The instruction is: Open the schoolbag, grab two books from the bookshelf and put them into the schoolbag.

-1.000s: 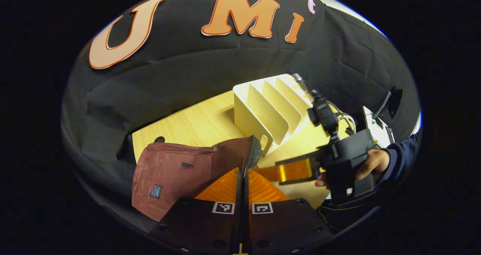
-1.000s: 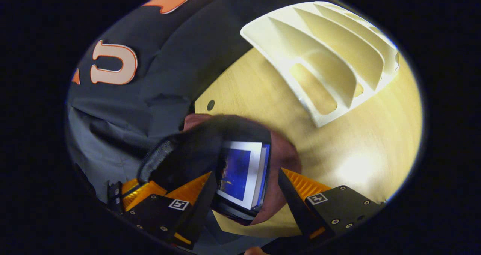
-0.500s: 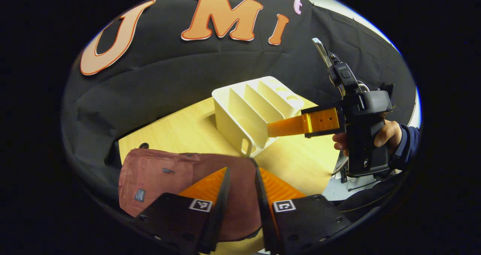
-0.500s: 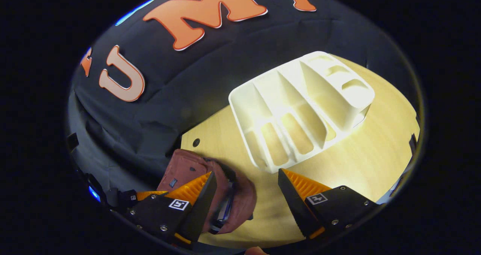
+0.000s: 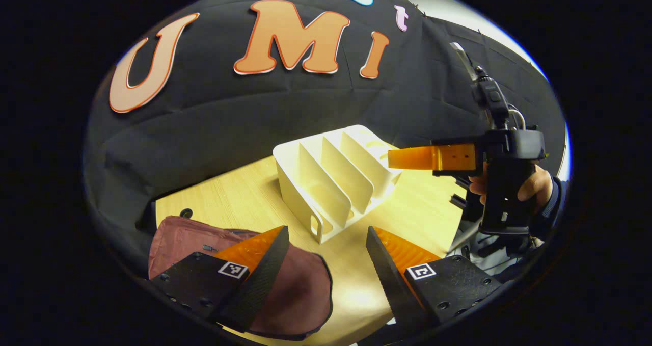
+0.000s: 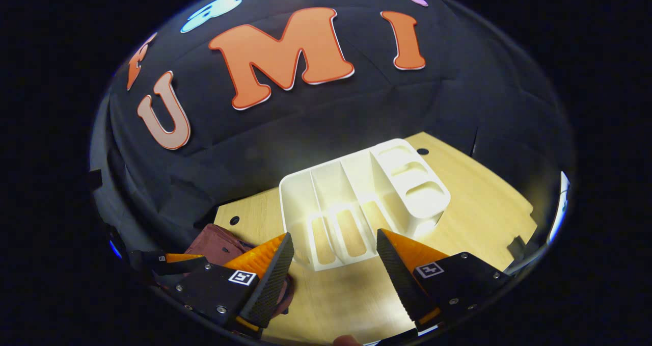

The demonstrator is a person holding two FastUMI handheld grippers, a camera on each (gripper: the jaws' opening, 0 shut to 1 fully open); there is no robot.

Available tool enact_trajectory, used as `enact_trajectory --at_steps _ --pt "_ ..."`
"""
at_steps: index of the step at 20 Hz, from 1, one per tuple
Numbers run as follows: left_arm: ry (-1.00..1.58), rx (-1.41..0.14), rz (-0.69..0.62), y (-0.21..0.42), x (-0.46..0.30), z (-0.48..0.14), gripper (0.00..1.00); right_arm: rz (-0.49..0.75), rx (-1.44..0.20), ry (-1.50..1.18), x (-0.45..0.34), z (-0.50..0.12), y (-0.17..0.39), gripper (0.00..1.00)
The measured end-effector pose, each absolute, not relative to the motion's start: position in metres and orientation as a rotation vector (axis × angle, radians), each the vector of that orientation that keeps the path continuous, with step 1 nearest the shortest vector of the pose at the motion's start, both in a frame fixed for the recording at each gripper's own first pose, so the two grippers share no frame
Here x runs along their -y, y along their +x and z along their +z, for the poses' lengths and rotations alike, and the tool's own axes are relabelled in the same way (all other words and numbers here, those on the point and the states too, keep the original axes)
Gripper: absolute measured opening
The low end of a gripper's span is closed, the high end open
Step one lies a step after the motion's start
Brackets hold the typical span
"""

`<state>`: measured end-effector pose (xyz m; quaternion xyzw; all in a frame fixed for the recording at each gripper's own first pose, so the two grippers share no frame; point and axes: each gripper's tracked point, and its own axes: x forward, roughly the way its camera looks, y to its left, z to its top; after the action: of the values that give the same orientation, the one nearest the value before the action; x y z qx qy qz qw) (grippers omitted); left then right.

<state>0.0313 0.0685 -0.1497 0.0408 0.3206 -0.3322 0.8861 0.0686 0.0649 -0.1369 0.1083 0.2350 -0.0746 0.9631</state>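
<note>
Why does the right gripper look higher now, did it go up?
Yes. In the left gripper view the right gripper has risen from beside the schoolbag to above the white bookshelf.

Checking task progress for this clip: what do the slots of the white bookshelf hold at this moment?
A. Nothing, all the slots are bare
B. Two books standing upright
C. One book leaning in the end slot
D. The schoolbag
A: in both views the bookshelf shows bare dividers and slot floors, while the schoolbag lies apart from it on the table.
</note>
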Motion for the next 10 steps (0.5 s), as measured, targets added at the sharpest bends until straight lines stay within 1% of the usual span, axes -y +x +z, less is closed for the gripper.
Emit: enact_trajectory --at_steps 10 --pt "-0.015 -0.404 -0.347 0.043 -0.005 -0.090 0.97 -0.030 -0.323 0.020 0.005 -0.083 0.065 0.97"
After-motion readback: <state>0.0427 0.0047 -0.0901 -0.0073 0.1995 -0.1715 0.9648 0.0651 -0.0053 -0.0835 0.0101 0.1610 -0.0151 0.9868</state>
